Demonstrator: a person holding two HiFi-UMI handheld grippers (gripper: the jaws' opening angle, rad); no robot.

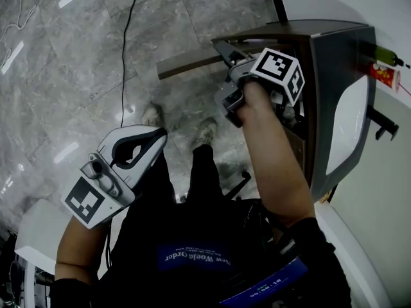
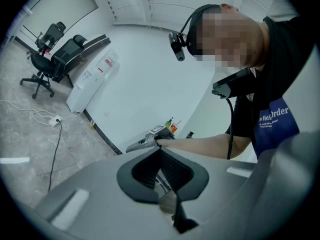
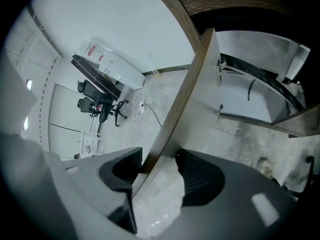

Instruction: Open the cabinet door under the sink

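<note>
With the cabinet door [image 3: 200, 84] already swung out and its edge between the right gripper [image 3: 159, 160]'s loosely parted, unclamped jaws, best draw them straight back off it; the left gripper [image 2: 160, 153], jaws together and empty, needs no part.

Black shirt [image 1: 192, 239]; left gripper [image 1: 157, 140] and right gripper [image 1: 226, 53] grey.

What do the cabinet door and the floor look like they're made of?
Cabinet door: probably laminated board. It has a thin brown edge band and a smooth, pale, matte inner face; solid wood cannot be ruled out.
Floor: polished marble or marble-look tile, with grey veining, straight joint lines and glossy streaks of reflected light.
</note>
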